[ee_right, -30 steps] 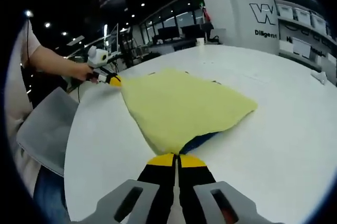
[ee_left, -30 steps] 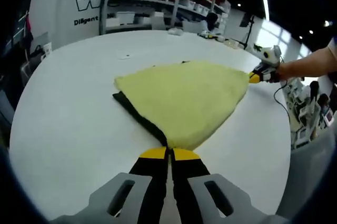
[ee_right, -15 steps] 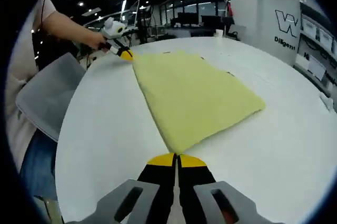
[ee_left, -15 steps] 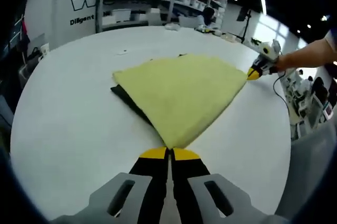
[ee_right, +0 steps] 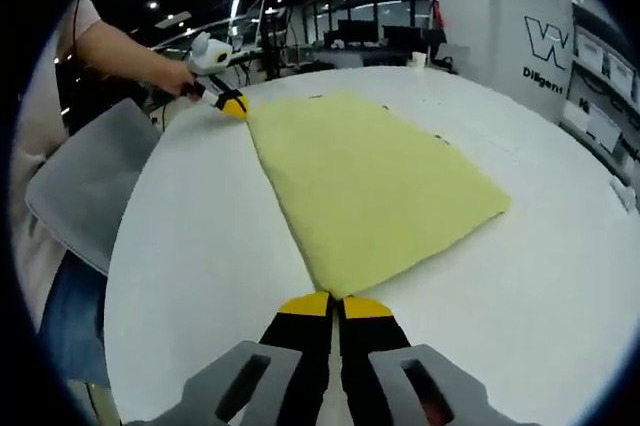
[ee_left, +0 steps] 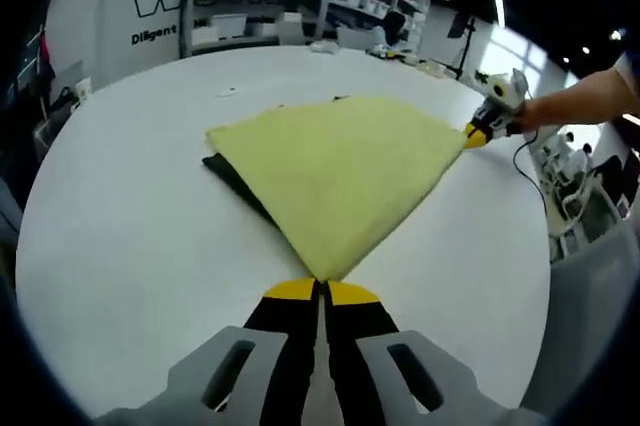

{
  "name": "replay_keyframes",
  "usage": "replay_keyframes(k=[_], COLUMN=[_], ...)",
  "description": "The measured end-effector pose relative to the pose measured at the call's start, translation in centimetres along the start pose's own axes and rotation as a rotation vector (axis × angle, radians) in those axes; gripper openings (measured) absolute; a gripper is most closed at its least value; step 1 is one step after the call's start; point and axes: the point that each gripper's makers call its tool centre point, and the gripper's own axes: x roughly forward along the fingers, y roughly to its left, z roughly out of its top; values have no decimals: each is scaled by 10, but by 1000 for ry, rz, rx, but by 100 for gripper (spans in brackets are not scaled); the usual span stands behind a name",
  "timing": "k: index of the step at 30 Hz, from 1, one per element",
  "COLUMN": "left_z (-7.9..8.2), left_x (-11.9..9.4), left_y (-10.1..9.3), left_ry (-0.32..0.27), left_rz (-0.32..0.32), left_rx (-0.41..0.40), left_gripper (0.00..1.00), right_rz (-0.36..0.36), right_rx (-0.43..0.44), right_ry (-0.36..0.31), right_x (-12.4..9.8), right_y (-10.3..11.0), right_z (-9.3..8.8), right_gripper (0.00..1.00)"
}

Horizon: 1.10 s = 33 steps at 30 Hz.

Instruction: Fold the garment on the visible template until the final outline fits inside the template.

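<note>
Since a second ago, both tongs have drawn the garment (ee_left: 335, 171) out flatter and tauter across the bench (ee_left: 130, 216). Left tongs (ee_left: 321, 289) are closed on one corner; right tongs (ee_right: 334, 303) are closed on the neighbouring corner, so the pinched edge runs straight between them. Away from that edge the yellow cloth spreads over the bench, hiding most of the dark template (ee_left: 232, 179), which peeks out along one side. Each hand is nearest its own corner.

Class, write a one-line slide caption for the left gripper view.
Left gripper pinches a yellow garment corner on the white table.
</note>
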Motion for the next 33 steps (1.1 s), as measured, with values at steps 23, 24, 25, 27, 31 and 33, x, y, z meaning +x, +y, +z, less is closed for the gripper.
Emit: replay_keyframes(k=[23, 24, 25, 27, 31, 33], left_z=[19, 24, 29, 46, 75, 86], left_x=[-18, -16, -13, -5, 12, 23], left_y=[27, 29, 32, 42, 56, 64], left_ry=[-68, -72, -76, -112, -157, -159], left_rz=[39, 41, 43, 57, 60, 67], left_rx=[-95, -100, -106, -143, -221, -234], left_gripper=[16, 16, 15, 16, 22, 26], right_rz=[-64, -73, -92, -111, -152, -172], right_rx=[30, 67, 77, 126, 199, 237], right_ry=[28, 19, -6, -37, -66, -85], right_x=[-29, -29, -28, -26, -15, -9], right_y=[-30, -35, -44, -52, -70, -84], right_z=[15, 16, 20, 26, 33, 34], right_gripper=[14, 14, 14, 15, 19, 20])
